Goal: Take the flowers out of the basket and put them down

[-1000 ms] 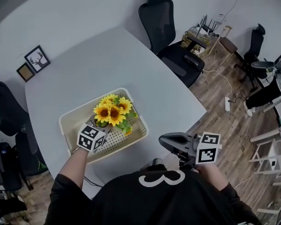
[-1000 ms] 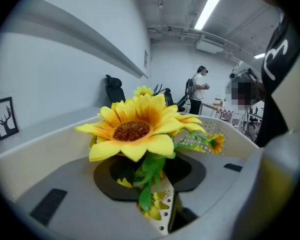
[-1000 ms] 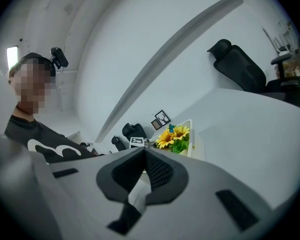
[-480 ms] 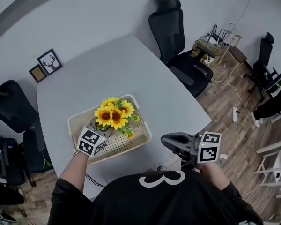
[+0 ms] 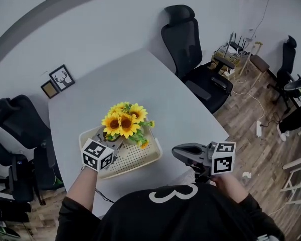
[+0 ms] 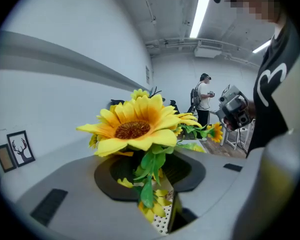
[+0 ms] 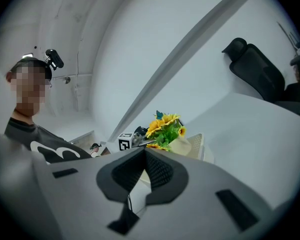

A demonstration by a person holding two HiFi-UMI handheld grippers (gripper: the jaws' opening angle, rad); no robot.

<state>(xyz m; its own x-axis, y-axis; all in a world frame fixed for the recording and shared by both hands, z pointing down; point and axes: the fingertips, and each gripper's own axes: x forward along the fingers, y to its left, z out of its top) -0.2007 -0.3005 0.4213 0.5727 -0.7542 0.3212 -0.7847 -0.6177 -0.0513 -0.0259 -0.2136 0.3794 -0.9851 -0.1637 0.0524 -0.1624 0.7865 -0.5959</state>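
1. Yellow artificial sunflower bunch with green leaves (image 5: pixel 123 122): held up over cream perforated plastic basket (image 5: pixel 135 158), blooms above its rim.
2. Left gripper (image 5: pixel 115 140): fingers (image 6: pixel 65 199) part-closed, clamped on the bunch's stems.
3. Right gripper (image 5: pixel 176 153): fingers (image 7: pixel 90 194) together, empty, off the white counter (image 5: pixel 140 79) edge, well apart from the basket.

Around your table (image 5: pixel 140 79)
Two framed pictures (image 5: pixel 61 77) sit beyond your left gripper (image 5: pixel 116 143); a black chair (image 5: pixel 183 36) stands past your right gripper (image 5: pixel 179 152).
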